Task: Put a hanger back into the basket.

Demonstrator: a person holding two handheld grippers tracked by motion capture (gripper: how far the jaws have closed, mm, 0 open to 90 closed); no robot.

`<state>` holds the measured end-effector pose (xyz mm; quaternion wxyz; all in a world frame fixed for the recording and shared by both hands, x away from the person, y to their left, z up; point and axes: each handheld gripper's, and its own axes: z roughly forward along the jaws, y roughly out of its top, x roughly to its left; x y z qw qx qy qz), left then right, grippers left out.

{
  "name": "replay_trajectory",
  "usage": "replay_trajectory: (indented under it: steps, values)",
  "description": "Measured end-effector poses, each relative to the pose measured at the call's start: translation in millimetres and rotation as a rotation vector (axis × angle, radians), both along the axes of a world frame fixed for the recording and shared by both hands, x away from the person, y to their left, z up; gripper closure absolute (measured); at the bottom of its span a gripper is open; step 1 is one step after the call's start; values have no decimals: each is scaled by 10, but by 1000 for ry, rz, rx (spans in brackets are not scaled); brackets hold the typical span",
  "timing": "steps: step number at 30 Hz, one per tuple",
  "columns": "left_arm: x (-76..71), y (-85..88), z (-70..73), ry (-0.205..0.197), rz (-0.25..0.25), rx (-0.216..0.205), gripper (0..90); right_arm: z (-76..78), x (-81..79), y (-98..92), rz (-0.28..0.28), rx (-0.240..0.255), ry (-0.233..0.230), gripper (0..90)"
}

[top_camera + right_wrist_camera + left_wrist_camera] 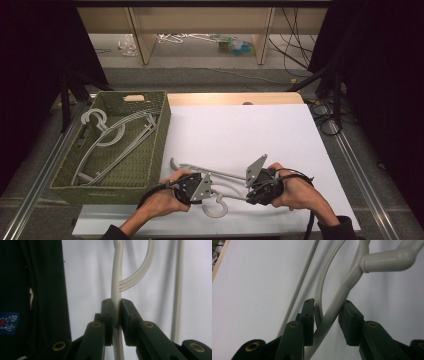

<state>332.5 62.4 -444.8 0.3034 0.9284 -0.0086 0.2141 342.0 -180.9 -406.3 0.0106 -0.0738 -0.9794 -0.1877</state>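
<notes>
Both of my grippers sit on the same grey hanger (pixel 218 192), which lies on the white table (pixel 280 130) at the near edge with its long bar running across from one hand to the other and its hook curling toward me. My right gripper (pixel 117 305) is clenched on one thin arm of it, while my left gripper (pixel 327 312) has two of its strands between the jaws: the left pad touches, the right pad stands just clear. Since the basket (pixel 150 165) lies to my left, the hanger must travel that way, left hand leading.
</notes>
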Motion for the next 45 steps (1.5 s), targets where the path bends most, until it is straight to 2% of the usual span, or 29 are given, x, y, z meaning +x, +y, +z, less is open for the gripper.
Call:
replay_trajectory:
  steps: [2, 3, 8, 9, 10, 11, 14, 15, 16, 18, 20, 23, 24, 25, 26, 30, 31, 34, 35, 36, 38, 39, 40, 41, 42, 44, 45]
  values:
    - [1, 3, 41, 15, -13, -15, 685, 30, 22, -36, -8, 21, -25, 792]
    - [-1, 3, 67, 30, -20, -21, 698, 44, 35, -59, -29, 29, -35, 779]
    - [-34, -43, 181, 56, -5, -32, 755, 114, 95, -150, -120, 45, -116, 659]
    - [-27, -52, 195, 79, 0, -42, 762, 125, 103, -162, -138, 59, -135, 628]
    - [-33, -58, 201, 94, 28, -71, 765, 138, 112, -174, -155, 67, -146, 608]
    - [-9, -63, 218, 108, 13, -71, 770, 152, 123, -184, -170, 75, -160, 576]
    - [41, -43, 249, 159, 29, -123, 784, 191, 151, -212, -244, 117, -203, 489]
    - [65, -25, 253, 193, 52, -155, 786, 213, 154, -224, -277, 112, -194, 459]
    - [65, 11, 265, 205, 130, -175, 787, 221, 161, -231, -299, 127, -210, 430]
    - [105, 56, 263, 246, 160, -204, 787, 253, 155, -252, -351, 158, -214, 423]
    - [137, 104, 263, 291, 196, -232, 787, 293, 143, -279, -376, 167, -213, 401]
    - [170, 159, 286, 338, 233, -266, 787, 300, 125, -301, -402, 198, -217, 393]
    - [177, 174, 296, 348, 247, -276, 787, 299, 112, -315, -419, 200, -238, 390]
    - [187, 198, 315, 362, 253, -286, 787, 302, 100, -324, -425, 204, -238, 387]
    - [187, 209, 326, 385, 274, -319, 787, 308, 87, -341, -423, 215, -222, 387]
    - [201, 289, 410, 443, 315, -391, 787, 282, 11, -398, -438, 252, -209, 380]
    - [204, 308, 430, 447, 321, -404, 787, 281, -2, -422, -426, 254, -192, 378]
    - [200, 365, 492, 473, 342, -459, 787, 219, -49, -447, -444, 295, -203, 362]
    - [193, 387, 513, 479, 351, -474, 787, 211, -67, -452, -446, 299, -180, 352]
    - [184, 406, 533, 484, 357, -492, 787, 197, -66, -464, -438, 305, -181, 346]
    - [172, 454, 585, 490, 364, -521, 787, 171, -81, -478, -461, 325, -190, 341]
    - [166, 479, 613, 494, 369, -538, 787, 157, -74, -495, -444, 331, -195, 339]
    - [157, 506, 643, 496, 373, -552, 787, 152, -99, -503, -470, 337, -186, 339]
    - [151, 535, 671, 506, 371, -569, 788, 123, -106, -511, -474, 358, -207, 338]
    - [142, 561, 699, 515, 374, -589, 787, 124, -120, -527, -481, 351, -186, 337]
    - [118, 618, 765, 511, 372, -609, 787, 69, -143, -540, -486, 359, -194, 326]
    - [96, 640, 798, 506, 384, -621, 787, 69, -149, -552, -476, 348, -180, 321]
